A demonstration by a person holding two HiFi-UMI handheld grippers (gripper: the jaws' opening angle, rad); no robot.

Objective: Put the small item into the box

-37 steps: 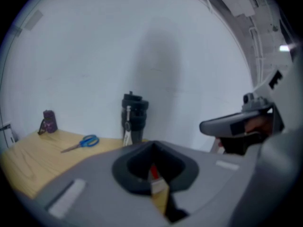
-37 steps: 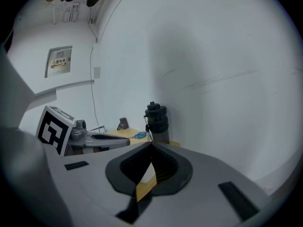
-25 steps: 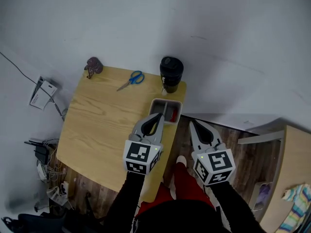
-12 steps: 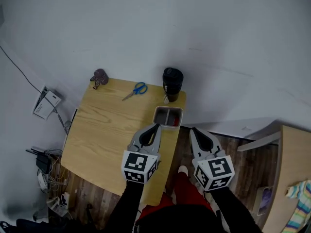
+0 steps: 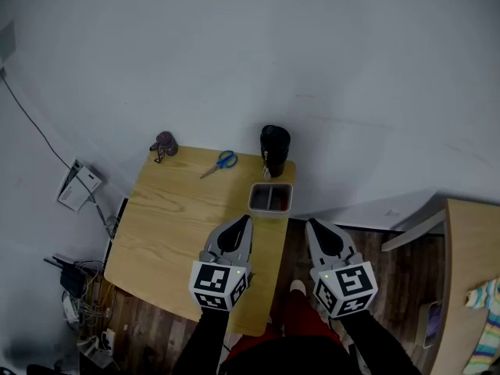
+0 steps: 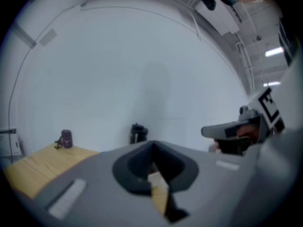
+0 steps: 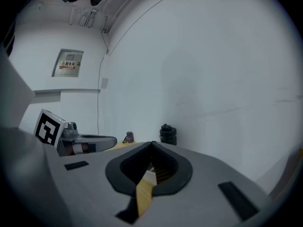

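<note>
A small grey box (image 5: 269,198) with two compartments stands near the right edge of the wooden table (image 5: 180,217); something red (image 5: 280,201) lies in its right compartment. My left gripper (image 5: 245,219) hovers over the table's near right part, short of the box, jaws shut and empty. Beyond the table's edge, my right gripper (image 5: 310,223) hangs above the floor, also shut with nothing in it. In the left gripper view its jaws (image 6: 151,144) meet at the tip, and so do those in the right gripper view (image 7: 152,144).
Blue-handled scissors (image 5: 222,162), a black tumbler (image 5: 274,148) and a small purple object (image 5: 163,144) sit along the table's far edge by the white wall. Cables and a power strip (image 5: 78,287) lie on the floor at left. Another wooden table (image 5: 469,272) stands at right.
Both grippers and the head have drawn back from the box, which now lies farther ahead of the jaws. The table looks smaller. Both grippers stay shut.
</note>
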